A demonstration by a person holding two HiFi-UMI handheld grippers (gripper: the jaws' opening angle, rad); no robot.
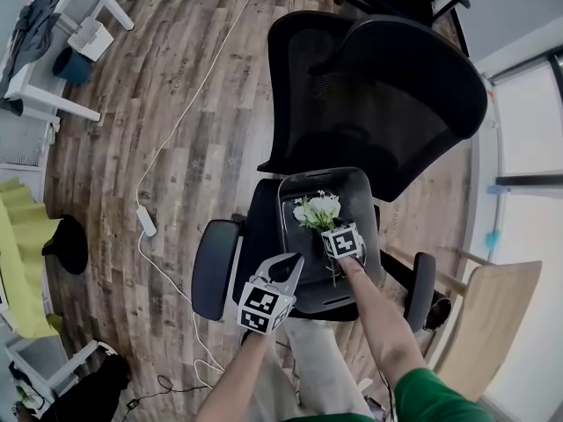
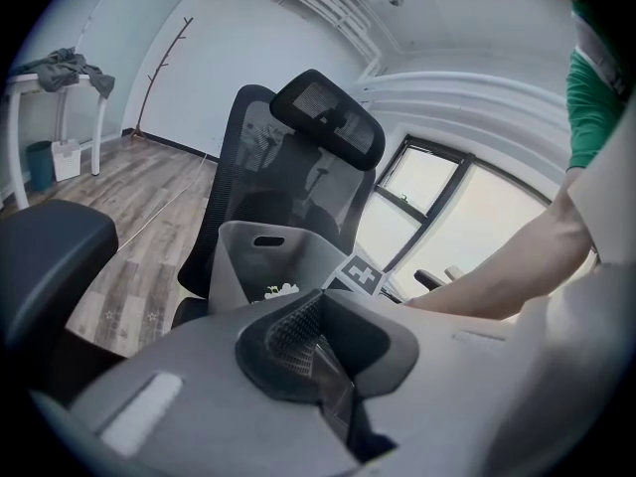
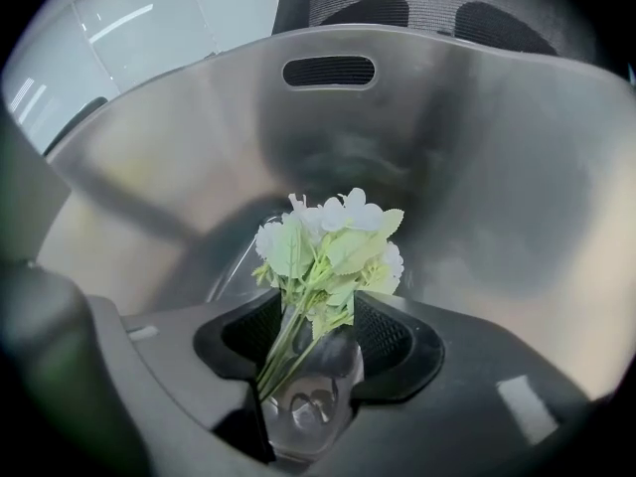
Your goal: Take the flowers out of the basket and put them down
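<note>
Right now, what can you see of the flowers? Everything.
The flowers are a small bunch, seemingly artificial: white blossoms, pale green leaves, thin green stems set in a small clear vase. They sit inside the grey basket, blossoms toward its far wall. The jaws of the right gripper stand apart either side of the vase; whether they touch it is unclear.

White flowers (image 1: pixel 318 209) with pale green leaves, stems in clear vase (image 3: pixel 308 405), inside grey basket (image 1: pixel 356 192)

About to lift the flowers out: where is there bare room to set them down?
Bare floor left of the chair, on both sides of the white cable. The basket fills the seat, leaving only narrow strips; crowded there.
</note>
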